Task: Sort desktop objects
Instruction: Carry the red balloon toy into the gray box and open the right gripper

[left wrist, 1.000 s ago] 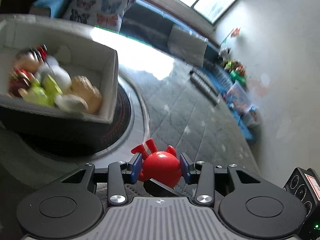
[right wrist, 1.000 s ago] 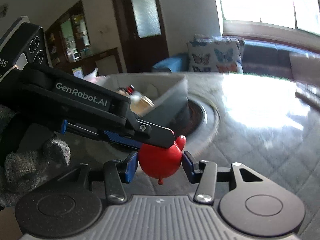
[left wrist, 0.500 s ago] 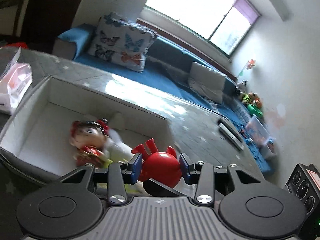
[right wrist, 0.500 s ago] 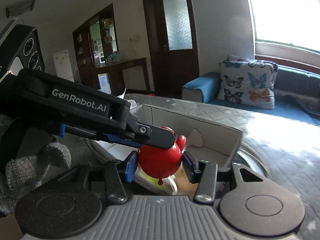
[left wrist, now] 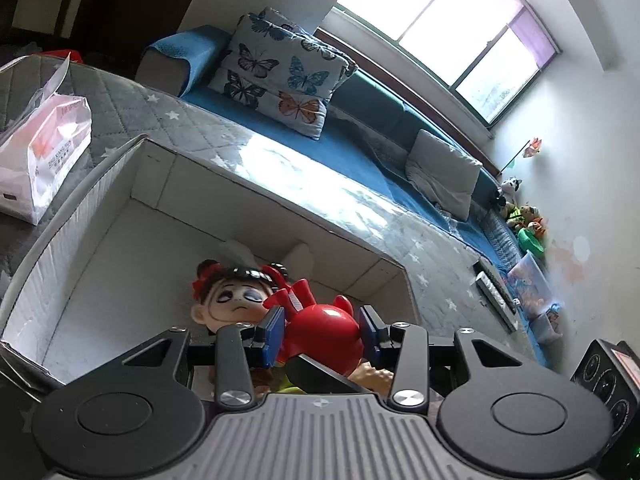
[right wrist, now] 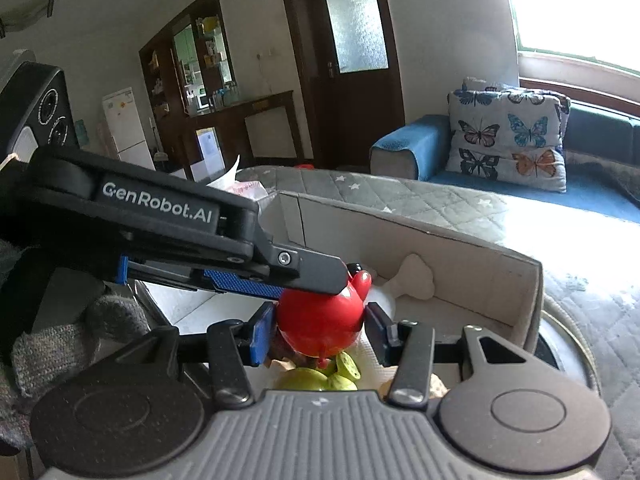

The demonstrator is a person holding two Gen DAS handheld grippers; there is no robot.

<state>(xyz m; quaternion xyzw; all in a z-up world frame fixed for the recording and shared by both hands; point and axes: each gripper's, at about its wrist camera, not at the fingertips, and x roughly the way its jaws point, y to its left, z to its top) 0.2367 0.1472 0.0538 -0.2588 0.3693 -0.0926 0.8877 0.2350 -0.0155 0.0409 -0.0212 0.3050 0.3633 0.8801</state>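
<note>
A: Readable text? 
B: "GenRobot.AI" on the left claw (right wrist: 304, 276). Tissue pack (left wrist: 40, 160) print too small.

A: Claws? 
B: Left and right claw (right wrist: 316, 330) both clamp the red toy (right wrist: 320, 320) above the white box (right wrist: 460, 248). Green toy (right wrist: 316, 380) half hidden.

The left gripper (left wrist: 322, 330) and the right gripper (right wrist: 320, 326) meet at one point, each tilted downward with its blue pads pressed on opposite sides of the same red toy (left wrist: 320, 334). In the right wrist view the left gripper reaches in from the left, crossing over the near side. A grey-gloved hand (right wrist: 60, 344) grips its handle at the near left.
</note>
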